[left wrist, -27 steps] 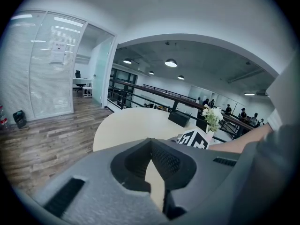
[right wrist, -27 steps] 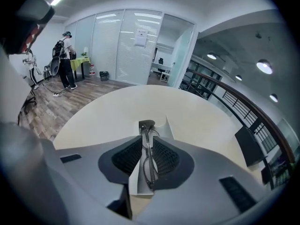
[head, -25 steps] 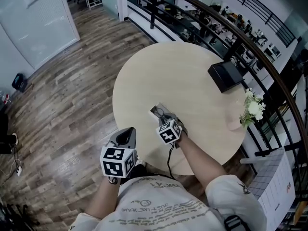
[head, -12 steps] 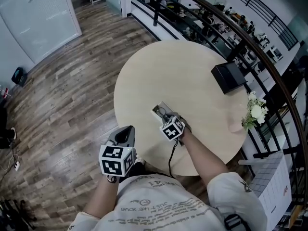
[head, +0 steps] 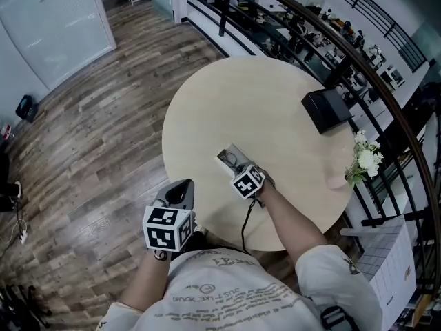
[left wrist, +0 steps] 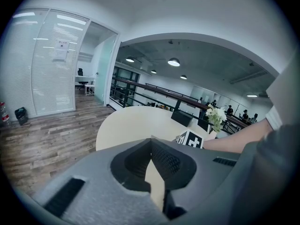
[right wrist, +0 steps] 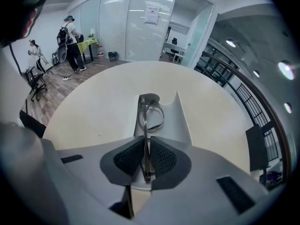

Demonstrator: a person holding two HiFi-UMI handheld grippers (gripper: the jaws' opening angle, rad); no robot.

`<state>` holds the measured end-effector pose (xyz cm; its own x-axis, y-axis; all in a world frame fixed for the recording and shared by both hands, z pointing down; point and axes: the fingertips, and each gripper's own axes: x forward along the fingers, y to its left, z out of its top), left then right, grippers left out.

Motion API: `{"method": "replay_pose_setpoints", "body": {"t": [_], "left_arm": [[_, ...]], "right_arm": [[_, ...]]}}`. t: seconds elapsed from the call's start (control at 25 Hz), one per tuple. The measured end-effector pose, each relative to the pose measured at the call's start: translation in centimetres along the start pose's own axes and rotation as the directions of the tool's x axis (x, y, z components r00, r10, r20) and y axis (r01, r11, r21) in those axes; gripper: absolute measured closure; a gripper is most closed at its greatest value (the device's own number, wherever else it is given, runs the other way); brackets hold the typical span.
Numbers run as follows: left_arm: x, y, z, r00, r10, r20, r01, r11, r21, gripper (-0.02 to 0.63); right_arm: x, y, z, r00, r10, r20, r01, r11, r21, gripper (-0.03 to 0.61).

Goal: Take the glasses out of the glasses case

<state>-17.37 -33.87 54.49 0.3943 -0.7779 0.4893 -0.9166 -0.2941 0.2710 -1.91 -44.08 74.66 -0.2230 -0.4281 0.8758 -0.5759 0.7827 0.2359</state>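
Right gripper view: right tool (right wrist: 146, 149) pinches thin dark-wire glasses (right wrist: 143, 121) over grey case (right wrist: 180, 125); left tool (left wrist: 151, 146) closed, empty.

Most of the bench (head: 227, 95) is bare, so a claw can move freely over its far and left parts. A black box (head: 326, 109) sits near the far right edge. Flowers (head: 363, 156) stand at the right edge, well apart from the glasses case (head: 224, 156). A railing (head: 386, 92) curves close behind them. The case's low walls stand on each side of the right claw (right wrist: 146, 146), which grips the glasses (right wrist: 150, 114). The left claw (head: 180, 193), jaws together, hangs off the bench's near edge over the wood floor (head: 103, 157).
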Motion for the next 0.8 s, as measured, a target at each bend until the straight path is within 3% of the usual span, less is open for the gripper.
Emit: {"method": "replay_pose_setpoints", "body": {"t": [0.52, 0.8], "left_arm": [[0.0, -0.6, 1.2, 1.0, -0.014, 0.008, 0.014, 1.0, 0.023, 0.601], [0.4, -1.7, 1.3, 0.999, -0.038, 0.01, 0.038, 0.998, 0.043, 0.6]], "right_arm": [[-1.9, -1.1, 1.5, 0.994, -0.018, 0.104, 0.01, 0.997, 0.073, 0.545], [-4.4, -1.7, 3.0, 0.978, -0.052, 0.202, 0.023, 0.989, 0.144, 0.546]]}}
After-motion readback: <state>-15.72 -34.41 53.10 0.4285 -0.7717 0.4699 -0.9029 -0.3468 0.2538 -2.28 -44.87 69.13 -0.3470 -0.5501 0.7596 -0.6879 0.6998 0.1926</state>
